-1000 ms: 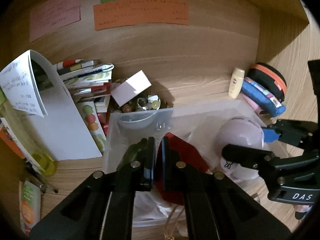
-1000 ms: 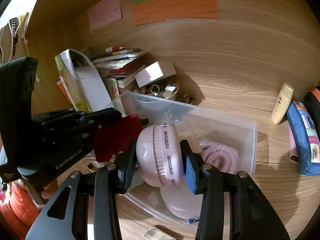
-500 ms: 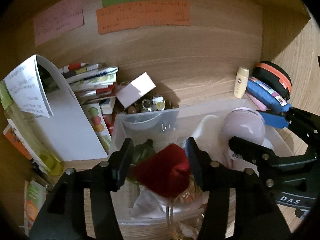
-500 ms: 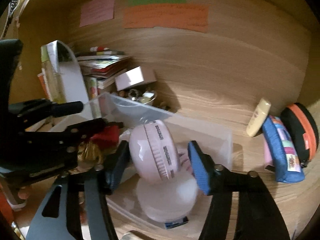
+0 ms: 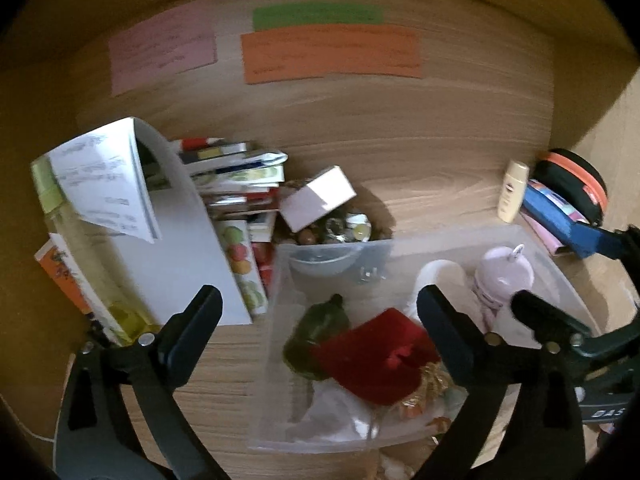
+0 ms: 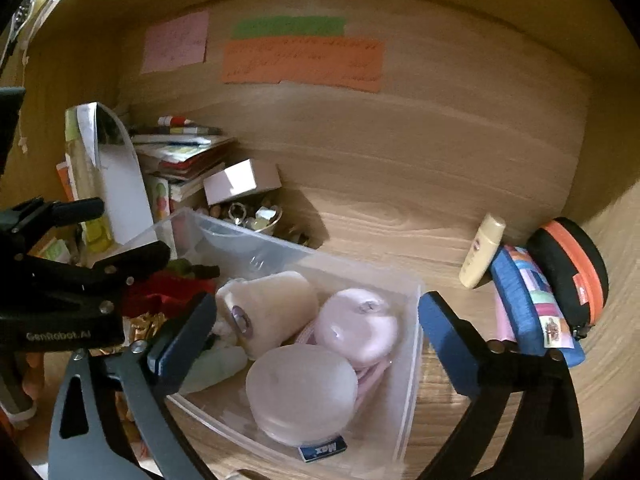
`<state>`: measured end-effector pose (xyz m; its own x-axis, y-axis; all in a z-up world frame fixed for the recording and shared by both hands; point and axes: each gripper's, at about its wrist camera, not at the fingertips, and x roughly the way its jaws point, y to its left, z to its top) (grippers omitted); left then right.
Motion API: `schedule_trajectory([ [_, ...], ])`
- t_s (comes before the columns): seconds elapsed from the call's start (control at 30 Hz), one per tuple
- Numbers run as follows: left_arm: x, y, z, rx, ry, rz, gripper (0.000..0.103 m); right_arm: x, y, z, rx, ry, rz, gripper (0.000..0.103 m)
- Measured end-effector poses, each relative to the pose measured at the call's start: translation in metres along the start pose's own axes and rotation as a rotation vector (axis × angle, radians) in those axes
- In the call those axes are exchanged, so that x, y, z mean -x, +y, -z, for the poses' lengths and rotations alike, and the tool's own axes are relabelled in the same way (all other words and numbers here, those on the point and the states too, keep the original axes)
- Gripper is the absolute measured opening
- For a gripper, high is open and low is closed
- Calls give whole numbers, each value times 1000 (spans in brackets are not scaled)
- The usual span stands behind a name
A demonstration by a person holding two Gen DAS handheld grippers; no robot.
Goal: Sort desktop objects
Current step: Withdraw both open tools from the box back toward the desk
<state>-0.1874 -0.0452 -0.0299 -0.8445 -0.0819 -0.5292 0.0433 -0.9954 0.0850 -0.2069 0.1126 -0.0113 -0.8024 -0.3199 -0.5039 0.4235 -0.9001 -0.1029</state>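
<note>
Left wrist: red item (image 5: 374, 362) (blurred, unidentifiable)

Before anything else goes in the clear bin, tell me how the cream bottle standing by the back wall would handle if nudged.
The cream bottle stands tall and narrow, leaning slightly, so it would probably tip easily. Its rounded plastic body looks smooth, so it may roll or slip. It seems small and likely light.

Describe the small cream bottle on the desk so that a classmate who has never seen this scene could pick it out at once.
Start at the clear plastic bin on the wooden desk, then look past its far right corner toward the back wall. The cream bottle stands there tilted, beside a blue pouch and a black case with an orange zip; it alone is pale and slim.
</note>
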Motion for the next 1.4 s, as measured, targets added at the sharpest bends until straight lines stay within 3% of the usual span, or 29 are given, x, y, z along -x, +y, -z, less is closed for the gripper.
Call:
schedule_trajectory([
  [0.27, 11, 11, -2, 32, -20, -23, 101, 18, -10, -7, -31, -26, -44, 102],
  [0.4, 22, 21, 2, 54, 23, 24, 101, 32, -11, -5, -29, -2, -50, 102],
  [0.6, 47, 34, 17, 47, 38, 14, 102, 53, -11, 9, -10, 54, -42, 102],
  [0.87, 56, 35, 53, 19, 163, 73, 102, 62, -16, 37, -46, 168, -99, 102],
  [1.2, 38, 0, 95, -82, 312, 160, 102, 47, -12, 74, -70, 334, -187, 102],
  [1.4, 26, -14, 105, -106, 343, 191, 102, 44, -3, 83, -26, 340, -188, 100],
])
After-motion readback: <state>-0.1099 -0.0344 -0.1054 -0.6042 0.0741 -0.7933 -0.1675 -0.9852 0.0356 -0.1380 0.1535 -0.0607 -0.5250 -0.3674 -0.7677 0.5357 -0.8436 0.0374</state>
